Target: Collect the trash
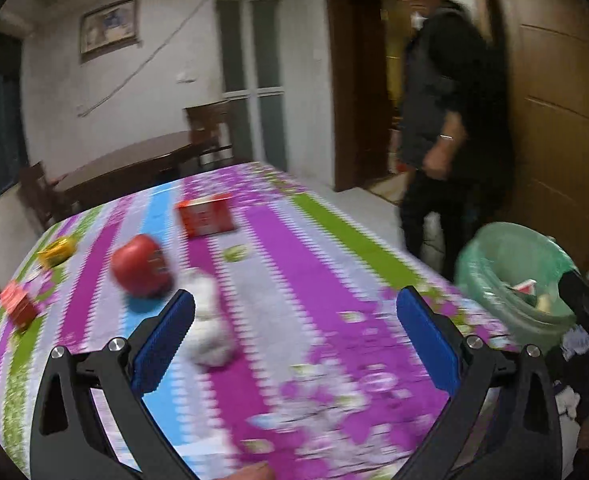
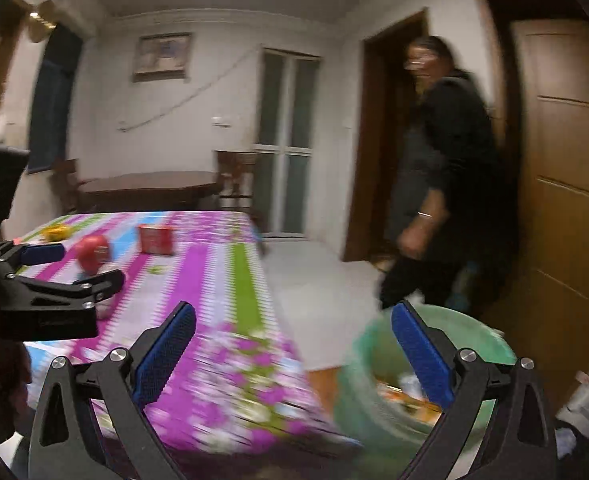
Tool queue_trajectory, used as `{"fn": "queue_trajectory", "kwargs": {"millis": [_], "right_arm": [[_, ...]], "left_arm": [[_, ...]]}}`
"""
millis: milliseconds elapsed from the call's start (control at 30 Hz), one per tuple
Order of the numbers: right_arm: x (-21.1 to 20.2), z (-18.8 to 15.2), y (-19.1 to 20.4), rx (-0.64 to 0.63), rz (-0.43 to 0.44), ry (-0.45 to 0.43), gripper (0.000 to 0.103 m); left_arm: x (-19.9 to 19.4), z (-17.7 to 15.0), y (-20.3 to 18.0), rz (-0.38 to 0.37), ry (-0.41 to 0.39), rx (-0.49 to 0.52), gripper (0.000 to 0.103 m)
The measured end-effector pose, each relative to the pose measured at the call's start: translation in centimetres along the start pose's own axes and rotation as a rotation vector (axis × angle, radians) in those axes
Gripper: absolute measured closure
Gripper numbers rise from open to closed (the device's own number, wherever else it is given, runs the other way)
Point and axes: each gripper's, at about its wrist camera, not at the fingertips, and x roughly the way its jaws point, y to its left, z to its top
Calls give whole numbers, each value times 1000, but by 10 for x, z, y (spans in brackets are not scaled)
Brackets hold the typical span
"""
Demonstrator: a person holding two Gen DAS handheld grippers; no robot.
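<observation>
**Both grippers empty, back over the table for more trash**

Left gripper (image 1: 294, 312) stands wide open over the striped tablecloth (image 1: 294, 240) with nothing between its blue pads. Through its camera I see what remains to collect: a crumpled white tissue (image 1: 208, 320) just beyond my left pad, a red round package (image 1: 142, 266) beside it, a red box (image 1: 205, 214) farther off, a yellow wrapper (image 1: 58, 250) and a small red carton (image 1: 18, 304) at the far left edge. The green-lined bin (image 1: 514, 276) sits off the table's right side, some trash already inside.

My right gripper (image 2: 294, 316) is also fully spread and holds nothing. Its view puts the bin (image 2: 490, 344) right under my right finger, by the near right corner of the tablecloth (image 2: 214, 280), and shows the left gripper (image 2: 70, 268) from the side out over the table.

I judge the tissue the nearest target: I should straddle it and close low against the cloth so the soft paper bunches rather than slips.

Only the left view shows the tissue and carton. Only the right view shows how close the bin stands. A person in dark clothes (image 2: 446, 184) stands by the door in both.
</observation>
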Motion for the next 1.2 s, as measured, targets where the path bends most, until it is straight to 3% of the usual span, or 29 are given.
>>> {"fn": "queue_trajectory", "kwargs": {"millis": [100,200,300,400,667,833,1200], "right_arm": [[-12,-11,-36,51,-105,-5,5],[-21,-24,-61,88,-169,-1,5],[-24,-36,-87,110,-221,45,5],[-23,-43,-106,131,-262,67,5],[-27,-47,-162,189,-347,130,5],[-30,-44,-190,205,-386,171,5],[-30,-39,-221,198,-363,268,5]], "left_arm": [[5,-1,-35,-84,15,34,5],[5,-3,-72,-147,-6,79,5],[11,-6,-105,-247,34,89,6],[18,-5,-134,-297,59,120,6],[29,0,-185,-326,61,164,5],[31,6,-196,-327,62,189,5],[24,24,-206,-342,49,179,6]]}}
